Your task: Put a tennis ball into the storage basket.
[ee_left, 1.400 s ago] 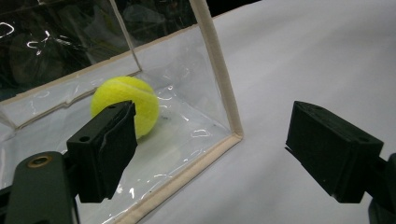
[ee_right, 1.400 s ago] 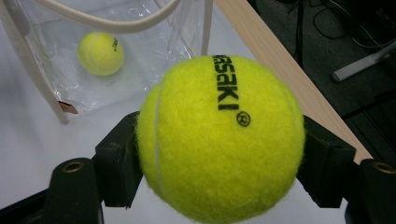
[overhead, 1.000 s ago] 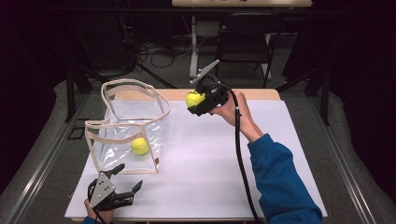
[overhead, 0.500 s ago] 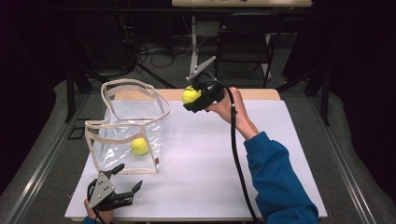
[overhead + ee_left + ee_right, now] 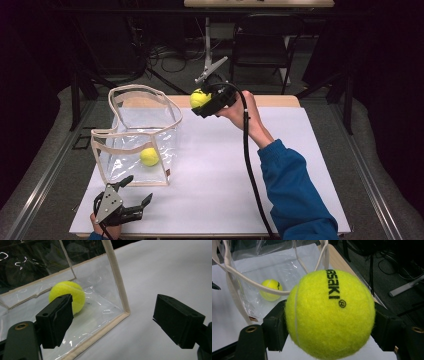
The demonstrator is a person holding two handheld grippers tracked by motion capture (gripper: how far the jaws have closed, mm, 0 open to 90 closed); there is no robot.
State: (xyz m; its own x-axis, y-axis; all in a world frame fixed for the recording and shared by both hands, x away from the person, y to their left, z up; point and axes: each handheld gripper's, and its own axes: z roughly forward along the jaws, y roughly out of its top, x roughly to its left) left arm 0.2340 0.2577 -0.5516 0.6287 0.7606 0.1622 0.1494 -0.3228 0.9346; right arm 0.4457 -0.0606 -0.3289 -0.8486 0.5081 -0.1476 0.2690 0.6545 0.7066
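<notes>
- The held tennis ball (image 5: 329, 312), yellow-green with black lettering, sits squarely between the two black fingers (image 5: 275, 325) of the right gripper (image 5: 200, 102); one pad presses each flank, and the ball bulges out above and in front of them.
- In the high view the same tennis ball (image 5: 199, 98) is up in the air, off the bench, near the far right rim of the clear bag (image 5: 145, 107), just outside its opening.
- The right gripper is clamped on that ball, held by the person's right hand (image 5: 240, 107) with a blue sleeve (image 5: 295, 195) behind it; a black cable (image 5: 250, 160) trails from it towards the near edge.
- A second tennis ball (image 5: 149, 156) lies on the floor of the clear bag, close to its near wall; the left gripper view shows it (image 5: 67, 296) behind the transparent wall, partly covered by one finger.
- The clear bag, see-through plastic with cream edging (image 5: 117, 282), stands open on the white bench (image 5: 225, 175).
- The left gripper (image 5: 131, 197) rests low at the near left corner of the bench, just in front of the bag; its fingers (image 5: 56, 320) are spread well apart with nothing between them, apart from the bag's corner seam.
</notes>
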